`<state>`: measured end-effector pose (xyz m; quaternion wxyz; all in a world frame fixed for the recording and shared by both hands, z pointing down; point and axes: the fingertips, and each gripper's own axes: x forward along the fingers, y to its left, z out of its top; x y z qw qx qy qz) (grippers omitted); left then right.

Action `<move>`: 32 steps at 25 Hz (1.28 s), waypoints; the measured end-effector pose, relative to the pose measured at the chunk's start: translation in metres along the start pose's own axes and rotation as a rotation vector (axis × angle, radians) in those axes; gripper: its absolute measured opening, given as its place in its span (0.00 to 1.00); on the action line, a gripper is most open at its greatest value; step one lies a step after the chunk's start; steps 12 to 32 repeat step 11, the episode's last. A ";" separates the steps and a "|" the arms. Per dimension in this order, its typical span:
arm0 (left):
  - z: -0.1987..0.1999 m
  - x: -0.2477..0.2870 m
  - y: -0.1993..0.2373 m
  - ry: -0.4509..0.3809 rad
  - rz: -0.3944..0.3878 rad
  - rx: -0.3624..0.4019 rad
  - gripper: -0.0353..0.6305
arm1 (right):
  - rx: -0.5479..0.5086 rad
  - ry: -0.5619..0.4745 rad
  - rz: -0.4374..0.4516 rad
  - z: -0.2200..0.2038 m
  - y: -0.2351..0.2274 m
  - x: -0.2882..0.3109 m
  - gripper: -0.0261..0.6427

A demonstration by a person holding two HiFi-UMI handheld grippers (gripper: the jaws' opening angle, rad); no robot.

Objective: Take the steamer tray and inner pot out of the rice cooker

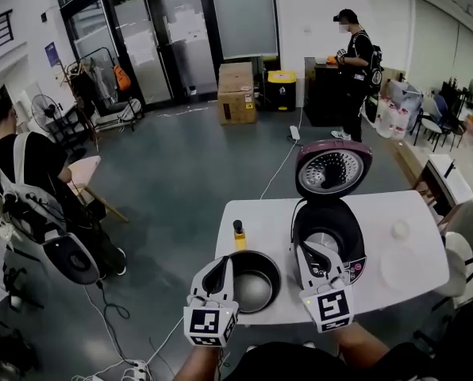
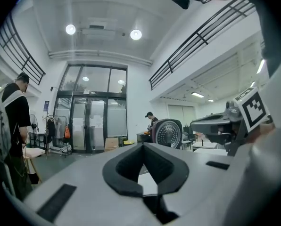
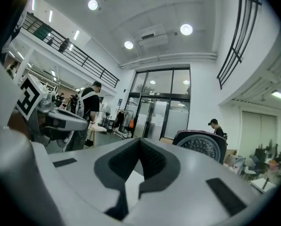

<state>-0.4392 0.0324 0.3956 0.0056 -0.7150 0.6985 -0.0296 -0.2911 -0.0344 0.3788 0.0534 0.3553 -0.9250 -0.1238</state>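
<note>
The rice cooker [image 1: 329, 235] stands open on the white table [image 1: 260, 221], its lid [image 1: 332, 169] tipped up at the back. The dark inner pot [image 1: 256, 281] sits on the table just left of the cooker. A white round steamer tray [image 1: 401, 270] lies on the table to the cooker's right. My left gripper [image 1: 221, 265] hovers over the pot's left rim, shut and empty. My right gripper [image 1: 309, 254] hangs over the cooker's front edge, also shut with nothing in it. In each gripper view the pads [image 2: 143, 146] [image 3: 139, 141] meet, and the lid [image 2: 168, 133] [image 3: 200, 145] shows beyond.
A small yellow bottle [image 1: 239, 235] stands on the table behind the pot, and a small white round thing [image 1: 400, 229] lies right of the cooker. A cable [image 1: 278, 169] runs off across the floor. People stand at the far right [image 1: 354, 74] and at the left [image 1: 30, 173].
</note>
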 end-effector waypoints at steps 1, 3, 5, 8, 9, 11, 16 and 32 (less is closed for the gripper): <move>0.001 0.000 -0.001 -0.001 0.002 0.003 0.05 | 0.011 -0.002 0.005 0.002 0.000 0.000 0.04; 0.000 -0.001 -0.003 0.005 0.002 0.005 0.05 | 0.027 -0.003 0.010 0.003 0.000 -0.002 0.04; -0.003 -0.001 -0.007 0.017 -0.002 0.001 0.05 | 0.040 0.001 0.008 0.001 -0.002 -0.004 0.04; -0.006 -0.002 -0.012 0.029 -0.004 -0.005 0.05 | 0.051 0.003 0.003 -0.001 -0.006 -0.007 0.04; -0.006 -0.003 -0.013 0.032 -0.004 -0.005 0.05 | 0.052 0.002 0.002 -0.001 -0.006 -0.009 0.04; -0.007 -0.004 -0.014 0.038 -0.002 -0.003 0.05 | 0.053 -0.003 -0.001 0.000 -0.007 -0.011 0.04; -0.007 -0.004 -0.014 0.038 -0.002 -0.003 0.05 | 0.053 -0.003 -0.001 0.000 -0.007 -0.011 0.04; -0.007 -0.004 -0.014 0.038 -0.002 -0.003 0.05 | 0.053 -0.003 -0.001 0.000 -0.007 -0.011 0.04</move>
